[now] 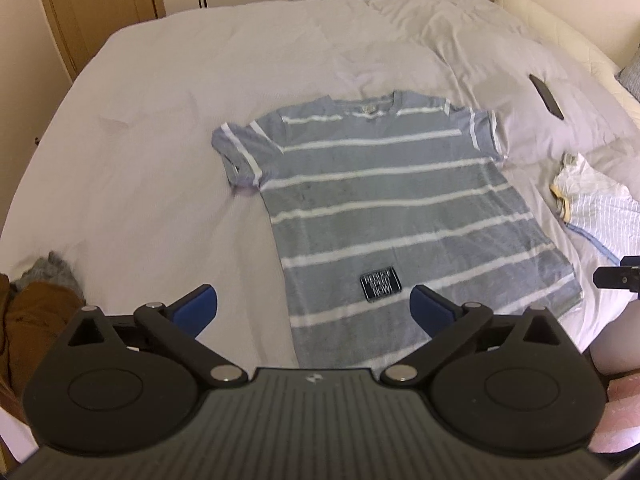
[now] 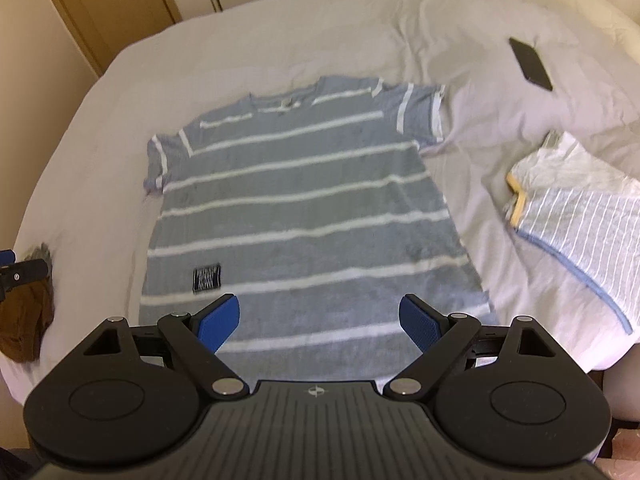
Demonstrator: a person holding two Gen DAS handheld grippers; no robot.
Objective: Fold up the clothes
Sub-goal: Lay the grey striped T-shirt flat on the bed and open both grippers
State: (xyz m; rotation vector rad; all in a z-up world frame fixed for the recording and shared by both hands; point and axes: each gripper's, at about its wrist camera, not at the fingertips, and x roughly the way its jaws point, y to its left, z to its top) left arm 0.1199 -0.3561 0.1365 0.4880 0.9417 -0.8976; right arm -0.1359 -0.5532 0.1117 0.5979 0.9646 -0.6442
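The striped T-shirt (image 1: pixel 384 208) lies spread flat, front up, in the middle of the bed (image 1: pixel 160 120), collar toward the far side and hem nearest the camera, so the step in hand looks like the end of laying it out, with the first fold not yet begun. The next move probably calls for each set of tongs to take a hem corner or a sleeve edge and carry it across the body of the shirt. The left gripper (image 1: pixel 314 308) hovers over the hem with its blue pads spread wide, released, gripping nothing. The right gripper (image 2: pixel 320 316) hangs over the hem too, jaws wide apart and empty. A folded pile (image 2: pixel 580 208) and a phone (image 2: pixel 530 64) lie off to the right, apart from the shirt
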